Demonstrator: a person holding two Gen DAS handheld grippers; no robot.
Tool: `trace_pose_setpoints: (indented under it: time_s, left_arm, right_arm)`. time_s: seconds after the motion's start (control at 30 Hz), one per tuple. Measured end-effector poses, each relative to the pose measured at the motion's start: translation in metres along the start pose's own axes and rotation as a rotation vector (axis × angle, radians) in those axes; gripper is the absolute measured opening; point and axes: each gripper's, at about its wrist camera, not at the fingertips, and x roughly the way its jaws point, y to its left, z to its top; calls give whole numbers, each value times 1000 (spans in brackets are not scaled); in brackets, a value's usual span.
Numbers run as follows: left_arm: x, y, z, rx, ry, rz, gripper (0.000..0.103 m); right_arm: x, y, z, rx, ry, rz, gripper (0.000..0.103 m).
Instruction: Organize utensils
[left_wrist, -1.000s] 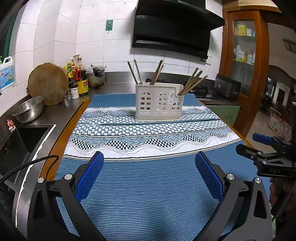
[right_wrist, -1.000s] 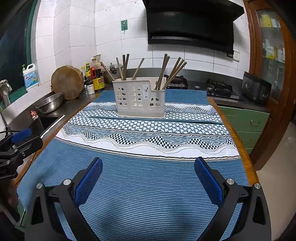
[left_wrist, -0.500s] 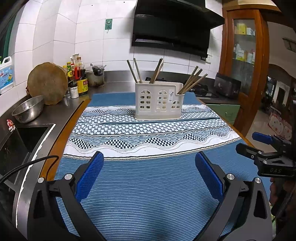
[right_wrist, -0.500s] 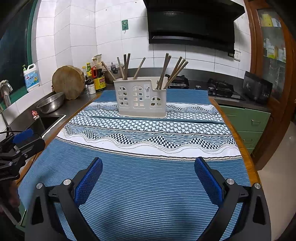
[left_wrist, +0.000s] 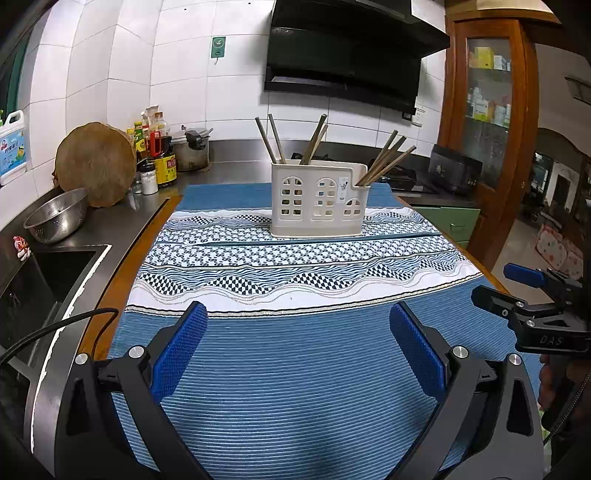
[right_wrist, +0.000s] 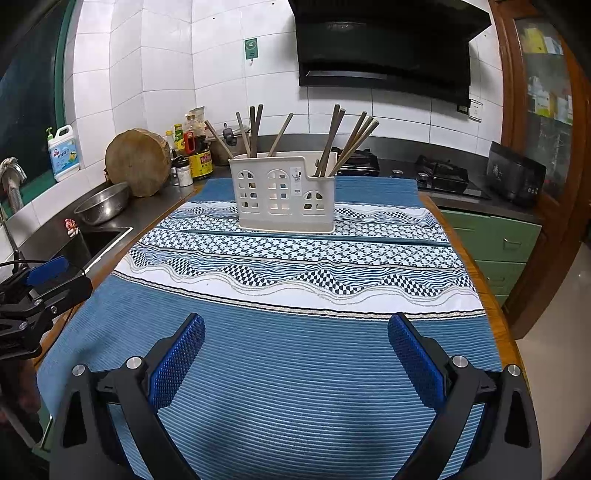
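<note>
A white plastic utensil holder (left_wrist: 318, 199) with arched window cutouts stands on the patterned band of a blue cloth (left_wrist: 295, 369), at the far middle of the table. Several brown chopsticks (left_wrist: 386, 160) stick up out of its compartments, leaning apart. It also shows in the right wrist view (right_wrist: 286, 195) with its chopsticks (right_wrist: 351, 140). My left gripper (left_wrist: 297, 332) is open and empty, low over the near cloth. My right gripper (right_wrist: 295, 339) is open and empty, beside it; its side shows in the left wrist view (left_wrist: 532, 295).
A sink (left_wrist: 40, 280), a steel bowl (left_wrist: 57, 214), a round wooden board (left_wrist: 96, 164) and sauce bottles (left_wrist: 159, 158) are on the counter at left. A stove (right_wrist: 439, 173) and a black appliance (right_wrist: 515, 179) are at back right. The table's wooden edge (right_wrist: 495, 295) runs along the right.
Both views have shifted very slightly; the holder sits a touch higher in the left wrist view. Both grippers stay open and empty.
</note>
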Motion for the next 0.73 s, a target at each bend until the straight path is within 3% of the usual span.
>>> trace_pose_setpoints:
  time_s: [0.73]
  left_arm:
    - [0,4,-3,-2,-2,6,98]
  right_arm:
    - [1,3,-1,-4,5,5,96]
